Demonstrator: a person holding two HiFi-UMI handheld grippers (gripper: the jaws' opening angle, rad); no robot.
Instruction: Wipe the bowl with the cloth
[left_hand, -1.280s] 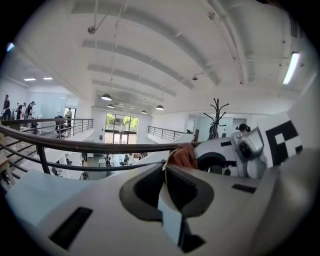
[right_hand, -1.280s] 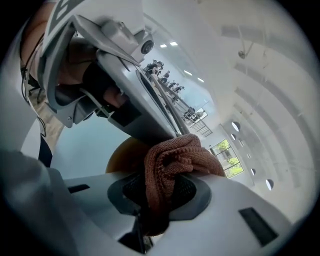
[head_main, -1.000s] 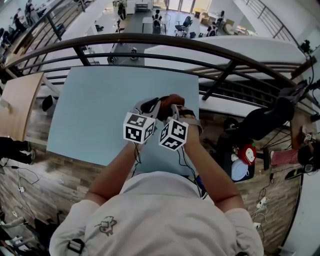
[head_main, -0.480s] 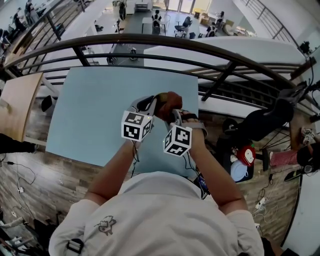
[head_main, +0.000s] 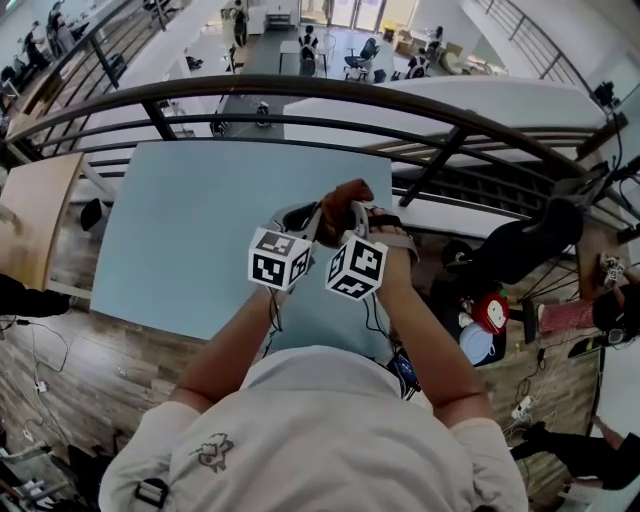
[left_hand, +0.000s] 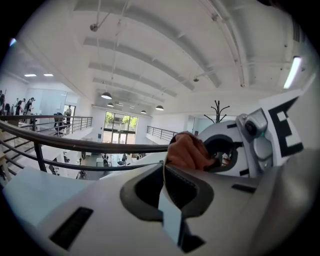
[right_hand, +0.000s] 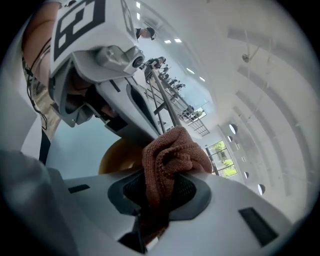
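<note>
Rust-brown knitted cloth (right_hand: 170, 160), bunched in a soft wad, is clamped in the jaws of the right gripper (right_hand: 161, 192), right at the smooth ochre bowl (right_hand: 116, 156), whose thin rim the left gripper (left_hand: 166, 186) pinches with jaws nearly together. Both hang over the near right corner of the pale-blue table (head_main: 190, 230), its open surface stretching left and ahead to the dark curved railing (head_main: 300, 85). The person's forearms (head_main: 240, 330) converge, the grippers side by side.

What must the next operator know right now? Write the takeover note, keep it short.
Left gripper: shut on the yellow bowl by its rim, over the light blue table.
Right gripper: shut on the brown cloth, bunched at the bowl.
Done: both things in hand.
Left: wipe the bowl; how much is already wiped cannot be told.
</note>
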